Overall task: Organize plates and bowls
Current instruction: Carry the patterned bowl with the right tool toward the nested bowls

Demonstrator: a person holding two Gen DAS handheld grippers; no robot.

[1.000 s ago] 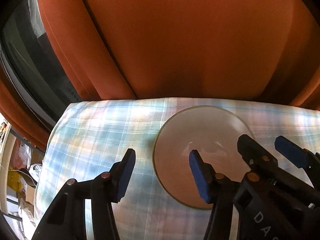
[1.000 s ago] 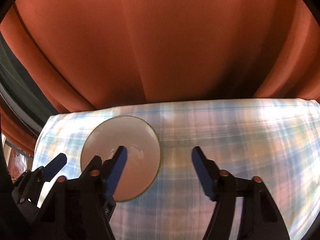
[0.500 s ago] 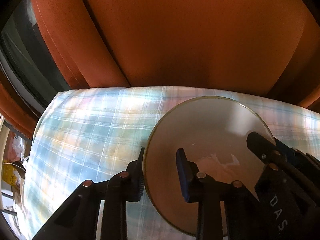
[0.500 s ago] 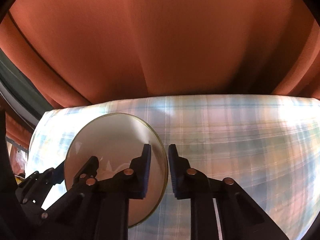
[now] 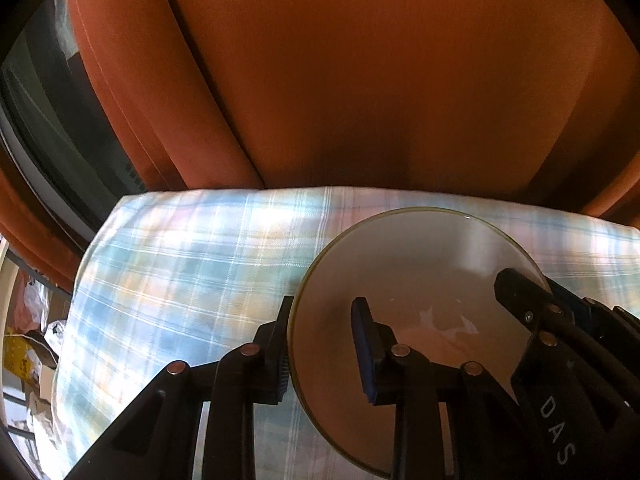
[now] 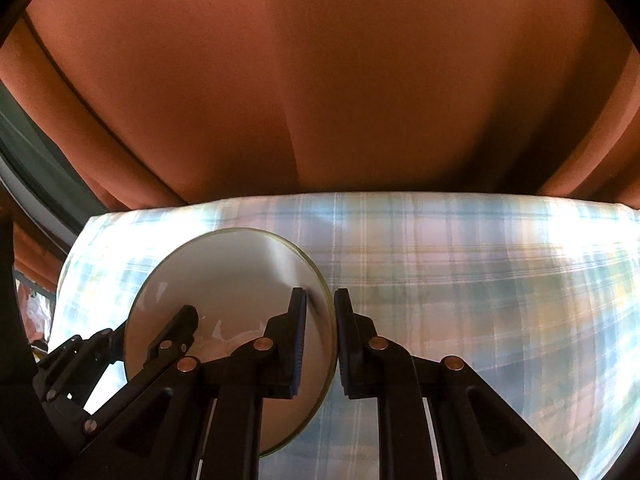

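Near the left edge of the plaid cloth (image 6: 460, 264), the left gripper (image 5: 322, 344) clamps the bowl's (image 5: 412, 280) left rim. The right gripper (image 6: 320, 336) pinches the opposite rim, apparently lifted; only the left view shows clutter (image 5: 28, 344) beyond.

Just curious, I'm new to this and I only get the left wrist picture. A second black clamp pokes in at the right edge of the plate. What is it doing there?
Observer: That is the right hand-held gripper. Its own view shows its two fingers straddling the right rim of the plate, one pad inside and one outside.
Operator: Is it squeezing?
Observer: The jaws stand nearly together with just the rim between them, so it looks clamped.
Operator: What lies further right?
Observer: Only the plaid cloth shows there, running back to the orange curtain.
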